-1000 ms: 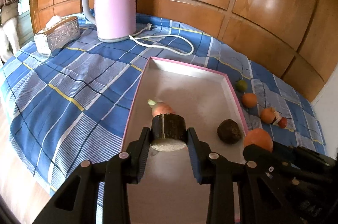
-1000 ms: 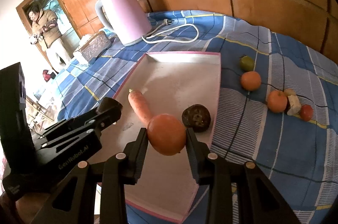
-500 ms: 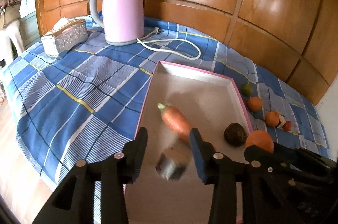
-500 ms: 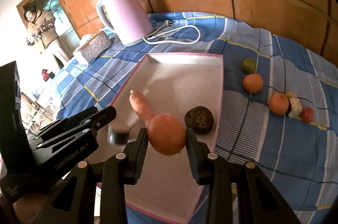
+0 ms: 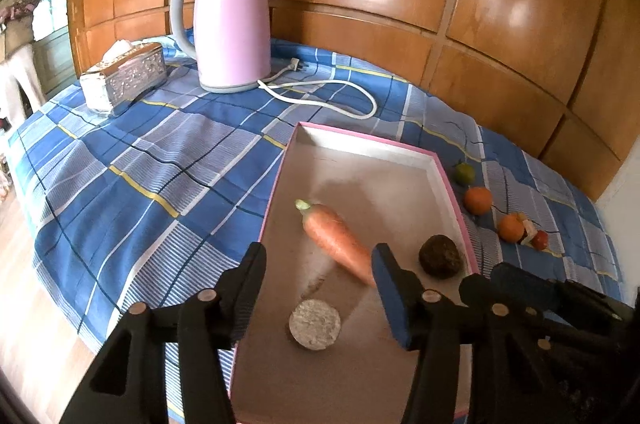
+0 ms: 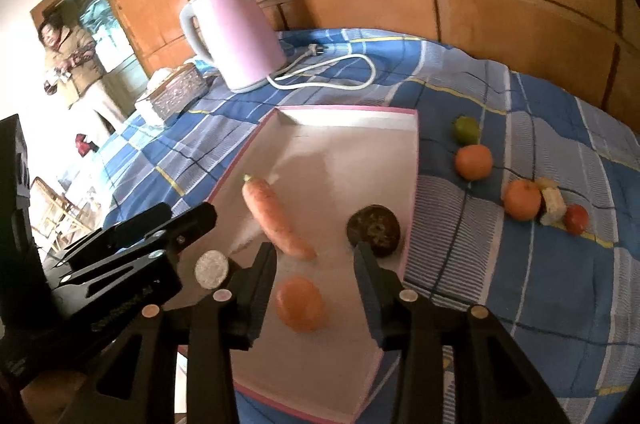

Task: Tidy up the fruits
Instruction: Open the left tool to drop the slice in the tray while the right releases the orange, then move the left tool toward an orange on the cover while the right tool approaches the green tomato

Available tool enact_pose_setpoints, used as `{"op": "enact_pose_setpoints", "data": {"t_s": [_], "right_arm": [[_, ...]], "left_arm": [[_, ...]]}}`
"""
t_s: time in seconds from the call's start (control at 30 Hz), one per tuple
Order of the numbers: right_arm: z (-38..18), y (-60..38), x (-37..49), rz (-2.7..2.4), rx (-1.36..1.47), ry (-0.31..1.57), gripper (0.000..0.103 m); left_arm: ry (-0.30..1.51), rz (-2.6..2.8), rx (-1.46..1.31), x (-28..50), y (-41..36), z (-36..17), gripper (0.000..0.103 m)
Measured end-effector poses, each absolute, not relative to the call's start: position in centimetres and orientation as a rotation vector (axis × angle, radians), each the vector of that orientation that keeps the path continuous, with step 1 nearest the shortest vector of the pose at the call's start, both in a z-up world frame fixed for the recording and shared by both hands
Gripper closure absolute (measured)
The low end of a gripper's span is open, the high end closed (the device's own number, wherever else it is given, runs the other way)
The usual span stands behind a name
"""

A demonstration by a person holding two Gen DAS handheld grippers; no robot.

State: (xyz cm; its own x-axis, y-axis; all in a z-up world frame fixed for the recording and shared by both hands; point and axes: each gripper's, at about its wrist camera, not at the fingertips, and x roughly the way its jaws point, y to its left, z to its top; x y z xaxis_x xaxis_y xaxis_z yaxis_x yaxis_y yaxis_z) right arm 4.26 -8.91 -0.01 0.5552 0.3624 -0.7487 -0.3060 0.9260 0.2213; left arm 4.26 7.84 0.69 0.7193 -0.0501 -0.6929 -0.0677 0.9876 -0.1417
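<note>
a shallow pink-edged tray (image 5: 436, 160) lies on the blue checked cloth (image 5: 160, 176), near the cloth's front edge. four things are in it. a carrot (image 5: 334, 240) lies in the middle, its long axis slanting across the floor, green stub toward the far left corner, tip toward the near right. a dark brown round fruit (image 5: 441, 256) sits against the right wall. a short dark stub (image 5: 315, 324) with a pale cut face lies near the left wall at the near end, cut face up. an orange (image 6: 300, 303) lies toward the near end, between carrot tip and front wall; its edges look blurred.

the left gripper (image 5: 320, 288) hangs over the near left part of the tray, jaws well apart and just opening further; the stub lies below the gap, touched by neither pad. the right gripper (image 6: 316, 266) hangs over the near right part, jaws parted and just opening a little; the orange shows below the gap, clear of both pads.

outside the tray, along the cloth's right side, sit a green fruit (image 6: 466, 130), two oranges (image 6: 474, 162), a pale chunk (image 6: 553, 203) and a small red fruit (image 6: 576, 219). at the far edge stand a pink kettle (image 5: 232, 28) with its white cord (image 5: 320, 96) and a silver tissue box (image 5: 128, 76). a person (image 6: 76, 68) stands in the doorway.
</note>
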Motion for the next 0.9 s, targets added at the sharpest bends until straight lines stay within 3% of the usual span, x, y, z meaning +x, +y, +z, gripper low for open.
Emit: {"op": "enact_pose_setpoints", "data": {"t_s": [0.9], "right_arm": [[-0.7, -20.3, 3.8, 0.092, 0.223, 0.873, 0.062]], "left_arm": [[0.784, -0.18, -0.081, 6.5, 0.3, 1.7, 0.042]]}}
